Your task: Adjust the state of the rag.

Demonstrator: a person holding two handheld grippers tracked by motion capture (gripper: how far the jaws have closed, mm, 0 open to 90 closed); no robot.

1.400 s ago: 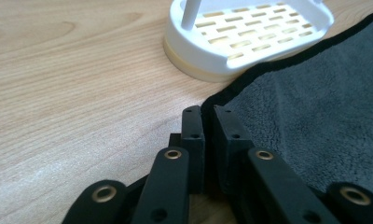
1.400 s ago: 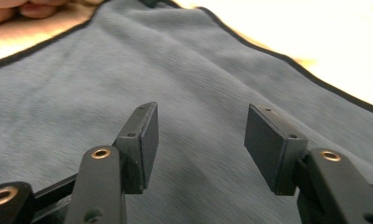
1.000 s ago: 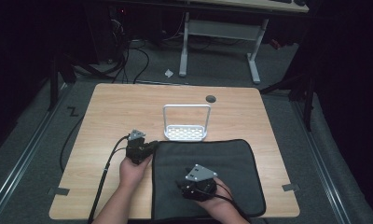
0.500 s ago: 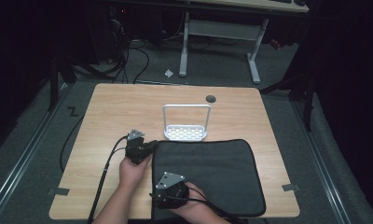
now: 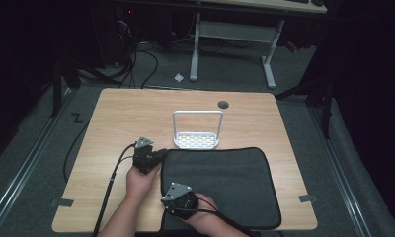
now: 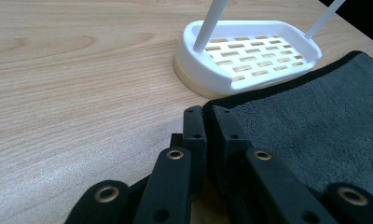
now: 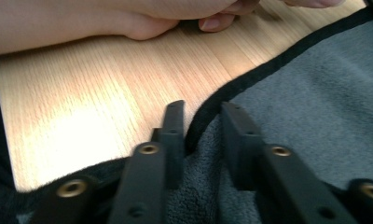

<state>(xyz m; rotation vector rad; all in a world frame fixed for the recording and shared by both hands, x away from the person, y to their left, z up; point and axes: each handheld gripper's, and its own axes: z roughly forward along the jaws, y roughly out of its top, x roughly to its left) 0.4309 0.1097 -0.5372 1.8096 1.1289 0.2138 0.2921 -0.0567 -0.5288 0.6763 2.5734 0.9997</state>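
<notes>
A dark grey mat (image 5: 225,182) with black trim lies on the near half of the wooden table (image 5: 136,113). My left gripper (image 5: 158,155) sits at the mat's far left corner. In the left gripper view, the left gripper (image 6: 208,116) is shut on the mat's black edge (image 6: 212,105). My right gripper (image 5: 168,197) rests at the mat's left edge near the front corner. In the right gripper view, the right gripper (image 7: 203,109) is open, and the trimmed edge of the mat (image 7: 231,86) runs between its jaws.
A white slotted dish with a tall wire handle (image 5: 197,140) stands just beyond the mat's far edge, close to the left gripper, and the dish (image 6: 250,56) shows again ahead of that gripper's jaws. A small dark round hole (image 5: 223,104) marks the table farther back. A hand (image 7: 128,18) lies ahead of the right gripper.
My right gripper has slid left across the mat, from its front middle to its left edge. The left gripper has stayed at the far left corner.
</notes>
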